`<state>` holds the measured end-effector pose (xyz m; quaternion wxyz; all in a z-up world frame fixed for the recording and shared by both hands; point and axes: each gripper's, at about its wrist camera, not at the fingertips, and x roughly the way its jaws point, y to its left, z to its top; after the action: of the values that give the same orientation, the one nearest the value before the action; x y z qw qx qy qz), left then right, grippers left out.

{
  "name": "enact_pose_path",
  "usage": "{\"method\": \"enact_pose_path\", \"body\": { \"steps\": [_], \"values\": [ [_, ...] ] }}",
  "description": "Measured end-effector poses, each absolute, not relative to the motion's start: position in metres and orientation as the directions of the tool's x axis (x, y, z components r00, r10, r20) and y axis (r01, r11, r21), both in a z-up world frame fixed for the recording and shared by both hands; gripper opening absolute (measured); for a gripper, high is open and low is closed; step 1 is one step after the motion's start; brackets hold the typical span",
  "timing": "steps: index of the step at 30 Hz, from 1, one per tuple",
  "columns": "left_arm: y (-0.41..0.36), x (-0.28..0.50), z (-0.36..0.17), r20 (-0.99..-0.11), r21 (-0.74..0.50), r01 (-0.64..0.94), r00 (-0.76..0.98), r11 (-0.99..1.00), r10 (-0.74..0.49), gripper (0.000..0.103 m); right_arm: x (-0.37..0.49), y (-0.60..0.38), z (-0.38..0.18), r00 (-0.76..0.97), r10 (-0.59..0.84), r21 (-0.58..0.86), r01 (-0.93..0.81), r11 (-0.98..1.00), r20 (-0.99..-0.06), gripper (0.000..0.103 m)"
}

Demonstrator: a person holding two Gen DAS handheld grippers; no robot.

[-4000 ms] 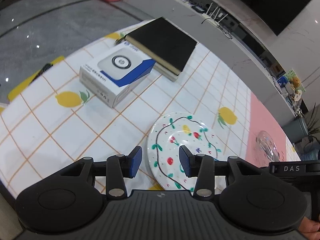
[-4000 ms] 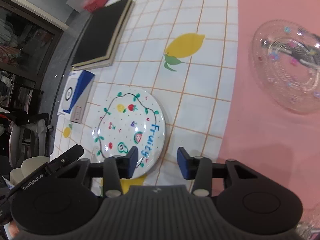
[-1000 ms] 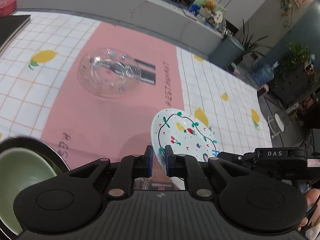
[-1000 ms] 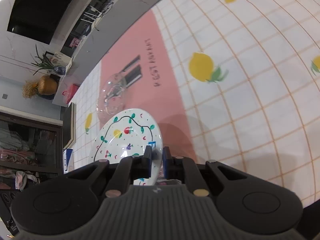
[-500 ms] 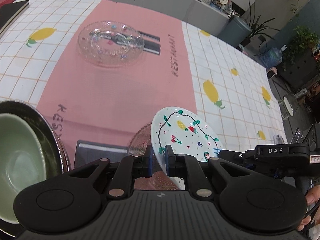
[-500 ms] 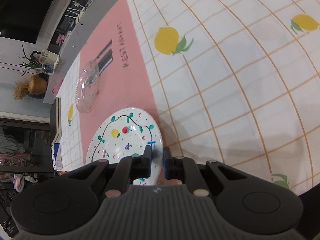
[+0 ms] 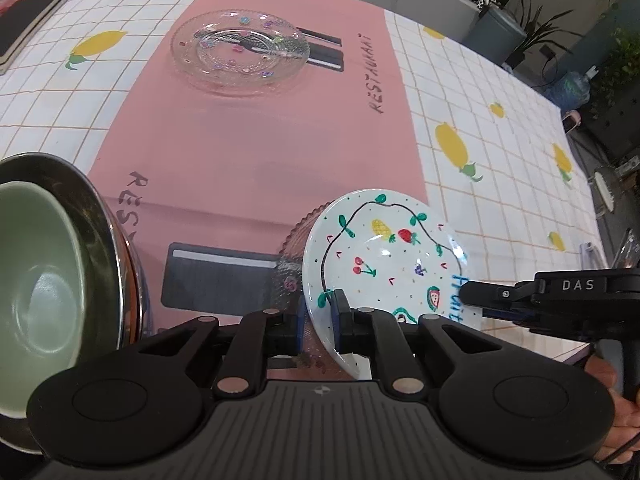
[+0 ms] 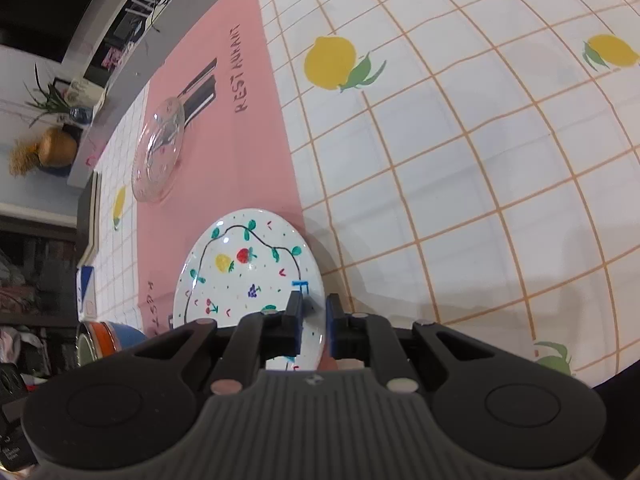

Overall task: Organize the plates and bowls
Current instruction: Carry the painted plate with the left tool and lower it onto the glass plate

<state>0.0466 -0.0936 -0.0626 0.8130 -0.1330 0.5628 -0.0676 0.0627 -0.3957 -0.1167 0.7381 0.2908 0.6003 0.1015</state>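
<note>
A white plate painted with fruit (image 7: 384,256) hangs tilted above the pink mat, held at two edges. My left gripper (image 7: 319,314) is shut on its near rim. My right gripper (image 8: 312,320) is shut on the opposite rim, and its body shows in the left wrist view (image 7: 560,292). The plate also shows in the right wrist view (image 8: 248,276). Just under the plate a second clear ribbed glass dish (image 7: 294,248) peeks out. A clear glass plate (image 7: 240,50) lies farther off on the mat.
A green bowl (image 7: 36,272) sits inside a steel bowl (image 7: 108,240) at the left, seen as an orange and blue stack in the right wrist view (image 8: 108,336). A black notebook (image 7: 28,16) lies far left. The table edge runs along the right.
Both grippers closed on the fruit plate and carried it from beside the notebook and box to above the pink mat. In the last second it moved nearer the bowls and lower.
</note>
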Motion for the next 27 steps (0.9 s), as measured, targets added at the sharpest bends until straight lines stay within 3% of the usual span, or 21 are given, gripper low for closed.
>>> {"method": "enact_pose_path", "body": {
  "steps": [23, 27],
  "values": [
    [-0.105, 0.040, -0.065, -0.924, -0.159, -0.009, 0.354, 0.987, -0.146, 0.015, 0.059, -0.364, -0.118, 0.258, 0.429, 0.470, 0.128, 0.873, -0.866, 0.012],
    [-0.110, 0.038, -0.063, -0.919, -0.137, 0.018, 0.371, 0.990, -0.133, 0.015, 0.057, -0.362, -0.117, 0.259, 0.429, 0.470, 0.121, 0.874, -0.865, 0.016]
  ]
}}
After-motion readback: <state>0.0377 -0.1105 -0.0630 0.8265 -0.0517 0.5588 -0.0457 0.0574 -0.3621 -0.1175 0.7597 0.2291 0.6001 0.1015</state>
